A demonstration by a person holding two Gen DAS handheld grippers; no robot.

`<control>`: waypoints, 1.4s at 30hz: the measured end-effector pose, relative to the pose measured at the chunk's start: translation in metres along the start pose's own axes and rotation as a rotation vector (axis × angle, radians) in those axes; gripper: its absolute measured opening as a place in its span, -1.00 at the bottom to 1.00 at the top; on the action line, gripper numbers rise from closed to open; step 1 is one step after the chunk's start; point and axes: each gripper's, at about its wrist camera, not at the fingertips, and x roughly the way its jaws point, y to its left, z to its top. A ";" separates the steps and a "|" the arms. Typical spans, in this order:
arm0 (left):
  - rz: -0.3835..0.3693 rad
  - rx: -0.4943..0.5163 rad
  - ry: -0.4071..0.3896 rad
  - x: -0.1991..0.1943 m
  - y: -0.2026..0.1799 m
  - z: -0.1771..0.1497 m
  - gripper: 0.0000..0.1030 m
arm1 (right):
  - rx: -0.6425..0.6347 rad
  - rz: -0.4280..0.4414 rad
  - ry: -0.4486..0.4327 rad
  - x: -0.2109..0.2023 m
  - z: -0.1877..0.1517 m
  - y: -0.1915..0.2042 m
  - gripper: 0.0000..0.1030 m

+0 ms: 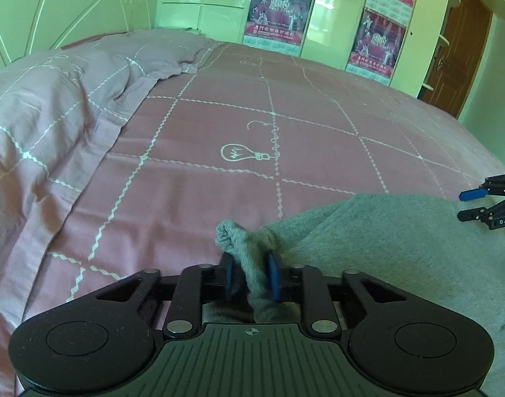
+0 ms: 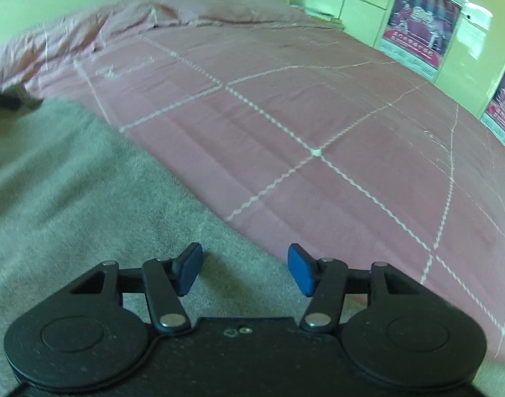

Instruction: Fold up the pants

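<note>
Grey pants (image 1: 401, 241) lie spread on the pink bed sheet (image 1: 219, 125). My left gripper (image 1: 252, 276) is shut on a bunched corner of the grey pants, which sticks up between its blue pads. My right gripper (image 2: 244, 269) is open and empty just above the edge of the grey pants (image 2: 70, 198). It also shows at the right edge of the left wrist view (image 1: 464, 204), open above the far side of the pants. My left gripper (image 2: 1, 99) shows dimly at the far left of the right wrist view.
A rumpled pink quilt (image 1: 54, 106) lies along the left side of the bed. Green wardrobes with posters (image 1: 278, 13) stand beyond the bed, and a brown door (image 1: 457, 49) is at the far right.
</note>
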 end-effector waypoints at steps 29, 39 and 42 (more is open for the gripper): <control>-0.142 0.285 -0.402 -0.173 -0.060 -0.039 -0.52 | -0.153 -0.081 -0.214 -0.227 -0.093 0.104 -1.00; 0.100 -0.070 -0.252 -0.206 -0.057 -0.156 0.18 | 0.234 -0.144 -0.312 -0.247 -0.197 0.140 -0.71; 0.164 -0.221 -0.221 -0.213 -0.050 -0.170 0.18 | 0.327 -0.133 -0.349 -0.251 -0.201 0.136 -0.68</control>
